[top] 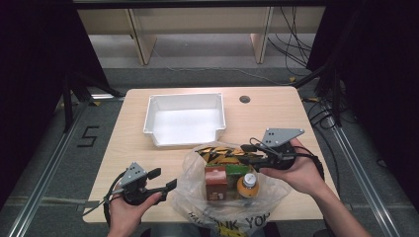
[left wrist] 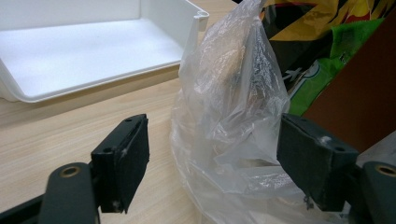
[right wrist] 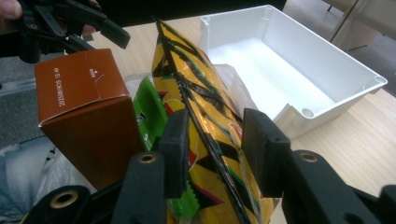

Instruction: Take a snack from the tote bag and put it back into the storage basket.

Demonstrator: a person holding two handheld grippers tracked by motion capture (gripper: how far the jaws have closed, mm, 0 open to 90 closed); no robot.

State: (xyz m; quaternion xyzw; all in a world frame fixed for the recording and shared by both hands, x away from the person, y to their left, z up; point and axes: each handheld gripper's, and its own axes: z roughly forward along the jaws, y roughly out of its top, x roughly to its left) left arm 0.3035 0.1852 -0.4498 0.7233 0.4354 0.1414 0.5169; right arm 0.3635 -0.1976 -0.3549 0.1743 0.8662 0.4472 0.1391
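A clear plastic bag (top: 195, 195) lies at the table's front edge, holding a brown carton (top: 216, 182), an orange-capped bottle (top: 248, 185), a green packet (top: 236, 170) and a yellow-and-black snack bag (top: 217, 154). My right gripper (top: 243, 153) comes in from the right. In the right gripper view (right wrist: 215, 149) its pads press both sides of the snack bag (right wrist: 196, 88), next to the carton (right wrist: 84, 107). My left gripper (top: 164, 178) stands open at the plastic bag's left edge. In the left gripper view (left wrist: 212, 158) loose plastic (left wrist: 233, 116) sits between the pads, ungripped.
An empty white bin (top: 185, 96) stands behind the bag at the table's middle, also seen as the bin (left wrist: 93, 51) and the bin (right wrist: 299, 56). A small round hole (top: 244, 98) is in the tabletop to its right. Bare wood (top: 276, 118) lies right of the bin.
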